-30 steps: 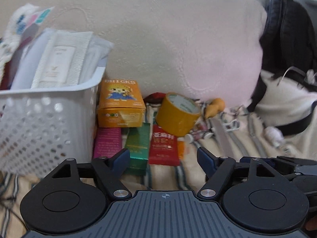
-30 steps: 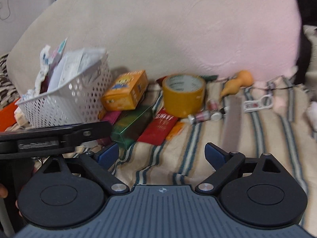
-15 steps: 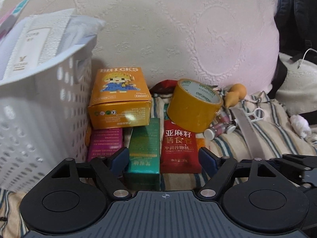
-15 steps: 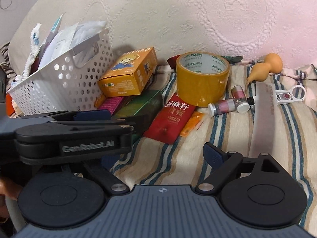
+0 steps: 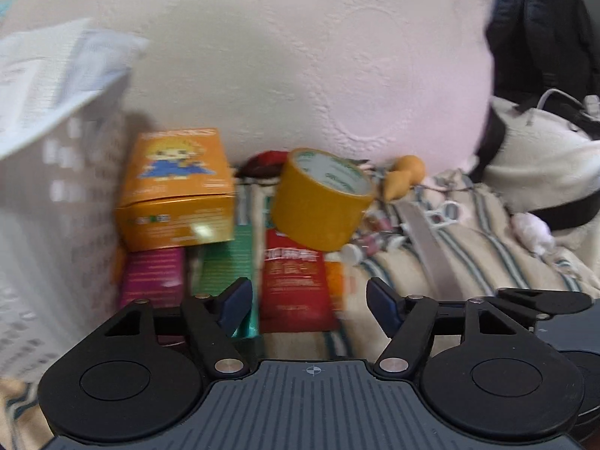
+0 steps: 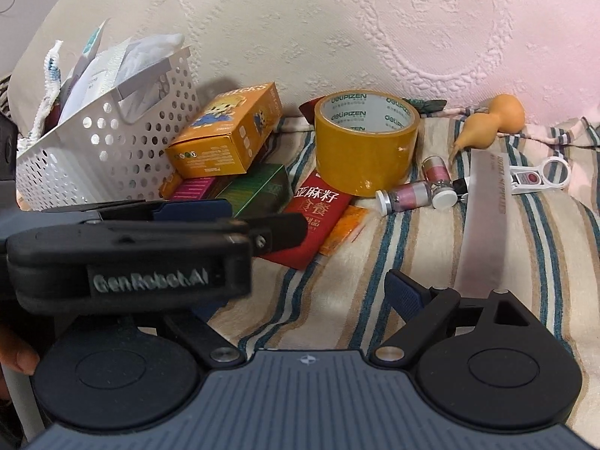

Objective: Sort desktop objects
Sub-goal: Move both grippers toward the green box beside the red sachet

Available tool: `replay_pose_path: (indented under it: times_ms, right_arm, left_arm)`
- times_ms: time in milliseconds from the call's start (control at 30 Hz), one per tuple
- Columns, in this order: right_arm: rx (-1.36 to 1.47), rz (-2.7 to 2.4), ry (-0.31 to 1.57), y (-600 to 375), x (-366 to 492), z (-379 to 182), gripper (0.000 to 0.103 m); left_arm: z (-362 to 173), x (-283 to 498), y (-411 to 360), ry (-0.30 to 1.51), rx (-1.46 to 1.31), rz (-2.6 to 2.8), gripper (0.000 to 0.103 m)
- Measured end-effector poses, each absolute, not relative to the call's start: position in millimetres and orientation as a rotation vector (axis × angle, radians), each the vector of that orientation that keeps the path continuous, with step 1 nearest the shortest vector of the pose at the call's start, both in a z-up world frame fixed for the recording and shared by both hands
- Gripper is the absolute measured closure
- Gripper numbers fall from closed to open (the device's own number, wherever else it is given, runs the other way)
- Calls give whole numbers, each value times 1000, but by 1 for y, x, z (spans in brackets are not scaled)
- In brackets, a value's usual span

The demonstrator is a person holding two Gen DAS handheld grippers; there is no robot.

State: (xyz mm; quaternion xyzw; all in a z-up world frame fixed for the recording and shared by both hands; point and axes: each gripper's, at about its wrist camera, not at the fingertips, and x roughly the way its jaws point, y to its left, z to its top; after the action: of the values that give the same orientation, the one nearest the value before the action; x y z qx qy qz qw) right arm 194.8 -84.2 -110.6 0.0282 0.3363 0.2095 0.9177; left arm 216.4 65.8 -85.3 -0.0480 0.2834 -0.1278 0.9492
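A pile lies on the striped blanket point(image 6: 375, 281): an orange BRICKS box point(image 6: 228, 131) on top of a magenta box point(image 5: 153, 277) and a green box point(image 6: 258, 191), a red packet point(image 6: 318, 217), and a yellow tape roll point(image 6: 365, 146). The white perforated basket point(image 6: 112, 142) stands to their left, full of packets. My left gripper point(image 5: 309, 302) hovers just short of the green box and red packet; its jaws are closing, with nothing pressed between them. My right gripper point(image 6: 305, 300) is open over bare blanket. Its left finger is hidden behind the left gripper's black housing point(image 6: 131, 262).
Two small vials point(image 6: 408, 195), a grey file point(image 6: 483, 225), a tan gourd point(image 6: 491, 123), a white magnifier point(image 6: 543, 176) and an orange sachet point(image 6: 343, 230) lie right of the tape. A cream-pink pillow point(image 6: 337, 18) backs the pile. A black backpack point(image 5: 543, 30) sits far right.
Both grippers came closer to the pile and lower. The left gripper now reaches further across the right wrist view, and its jaws have narrowed a little.
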Motion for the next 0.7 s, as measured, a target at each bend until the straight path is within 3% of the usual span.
replay_pose_path:
  times_ms: [167, 300, 700]
  right_arm:
    - [31, 458, 698, -69, 197, -112, 12]
    - [-8, 492, 690, -49, 199, -114, 20]
    - [-102, 497, 683, -8, 223, -122, 24]
  left_arm:
    - [-86, 203, 100, 574, -194, -202, 16]
    - [-85, 191, 119, 561, -245, -159, 11]
    - [-83, 189, 129, 549, -276, -192, 10]
